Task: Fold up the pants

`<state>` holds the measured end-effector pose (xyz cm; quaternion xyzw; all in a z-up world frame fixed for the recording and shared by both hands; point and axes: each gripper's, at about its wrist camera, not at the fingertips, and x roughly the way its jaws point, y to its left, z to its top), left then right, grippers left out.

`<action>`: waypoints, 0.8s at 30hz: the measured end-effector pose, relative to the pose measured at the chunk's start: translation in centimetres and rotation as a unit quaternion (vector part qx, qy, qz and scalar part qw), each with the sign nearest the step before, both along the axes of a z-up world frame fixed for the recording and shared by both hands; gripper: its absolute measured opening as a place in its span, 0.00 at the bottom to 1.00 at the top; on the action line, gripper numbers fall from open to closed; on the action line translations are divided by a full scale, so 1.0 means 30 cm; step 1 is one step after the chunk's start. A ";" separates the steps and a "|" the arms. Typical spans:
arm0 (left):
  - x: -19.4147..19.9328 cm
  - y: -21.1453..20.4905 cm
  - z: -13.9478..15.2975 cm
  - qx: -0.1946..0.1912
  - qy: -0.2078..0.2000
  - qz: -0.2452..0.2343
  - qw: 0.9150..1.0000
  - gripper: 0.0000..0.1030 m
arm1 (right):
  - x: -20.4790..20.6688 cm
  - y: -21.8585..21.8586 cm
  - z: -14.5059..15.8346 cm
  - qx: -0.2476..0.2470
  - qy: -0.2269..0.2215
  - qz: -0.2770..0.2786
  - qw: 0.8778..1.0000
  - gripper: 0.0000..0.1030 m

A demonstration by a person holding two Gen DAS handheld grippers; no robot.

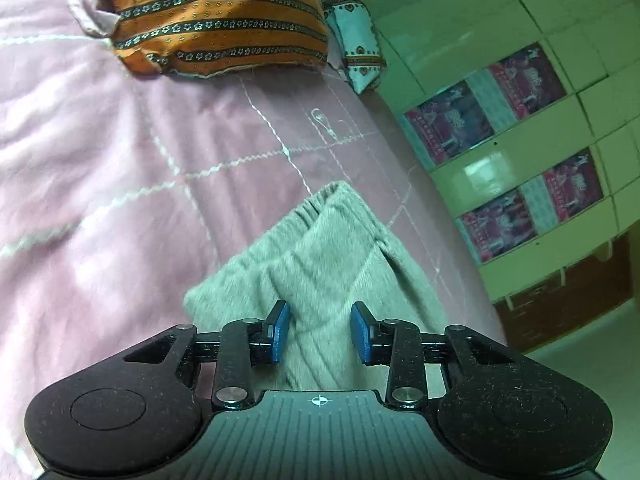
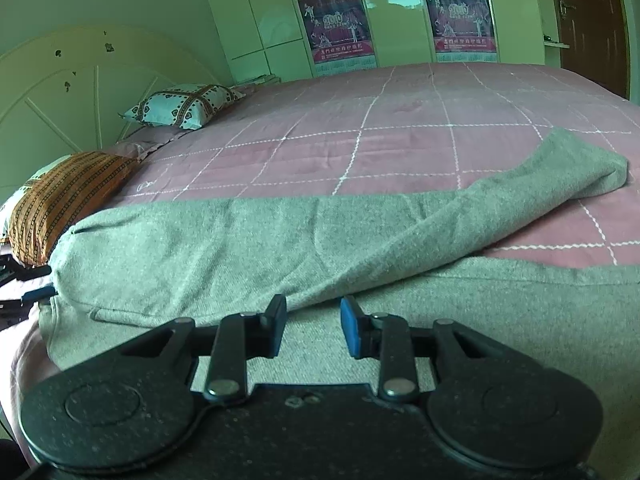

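The left gripper [image 1: 320, 330] hangs over the grey knitted pants [image 1: 320, 248], its blue pads a narrow gap apart with cloth showing between them but not pinched. The right gripper [image 2: 313, 326] likewise stands slightly parted above the pants [image 2: 224, 248], gripping nothing. The pants lie on the pink quilted bedspread [image 2: 400, 128], one leg folded across. Farther off rest an orange striped pillow [image 1: 216, 16] and a white heart-print pillow [image 2: 184, 106]
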<state>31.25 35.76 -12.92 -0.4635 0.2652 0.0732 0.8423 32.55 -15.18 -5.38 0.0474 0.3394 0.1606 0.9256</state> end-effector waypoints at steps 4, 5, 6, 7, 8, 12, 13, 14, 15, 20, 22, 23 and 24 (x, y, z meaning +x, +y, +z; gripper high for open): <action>0.056 -0.007 0.019 0.008 0.002 -0.011 1.000 0.55 | 0.002 -0.018 -0.004 0.005 0.005 -0.012 1.000 0.23; 0.060 -0.016 0.033 0.015 -0.001 -0.011 1.000 0.55 | 0.008 -0.020 -0.003 0.006 0.007 -0.015 1.000 0.23; 0.054 -0.017 0.042 0.023 -0.008 -0.015 1.000 0.52 | 0.017 -0.024 -0.005 0.010 0.010 -0.019 1.000 0.23; 0.051 -0.017 0.048 0.032 -0.012 -0.018 0.999 0.35 | 0.030 -0.029 -0.006 0.021 0.015 -0.025 0.999 0.23; 0.048 -0.010 0.046 0.033 -0.011 -0.021 0.999 0.32 | 0.044 -0.035 -0.005 0.035 0.022 -0.033 0.999 0.23; 0.034 0.027 0.021 0.018 -0.008 -0.029 0.999 0.32 | 0.114 -0.074 -0.026 0.128 0.072 -0.077 0.986 0.24; 0.032 0.031 0.016 0.016 -0.009 -0.031 0.999 0.32 | 0.132 -0.083 -0.039 0.153 0.089 -0.091 0.980 0.25; 0.032 0.034 0.014 0.015 -0.009 -0.033 0.999 0.32 | 0.150 -0.087 -0.052 0.172 0.106 -0.103 0.974 0.25; 0.034 0.037 0.010 0.015 -0.009 -0.034 0.999 0.32 | 0.170 -0.093 -0.066 0.191 0.124 -0.116 0.967 0.25; 0.045 0.051 0.008 0.015 -0.003 -0.046 0.999 0.32 | 0.249 -0.113 -0.112 0.224 0.169 -0.187 0.941 0.18; 0.059 0.064 0.018 0.013 -0.003 -0.055 0.998 0.29 | 0.247 -0.111 -0.102 0.206 0.160 -0.180 0.949 0.03; 0.057 0.073 0.033 0.010 -0.013 -0.059 0.998 0.27 | 0.231 -0.107 -0.082 0.197 0.142 -0.167 0.956 0.02; 0.050 0.082 0.060 0.008 -0.035 -0.065 0.997 0.26 | 0.209 -0.100 -0.053 0.185 0.121 -0.155 0.963 0.01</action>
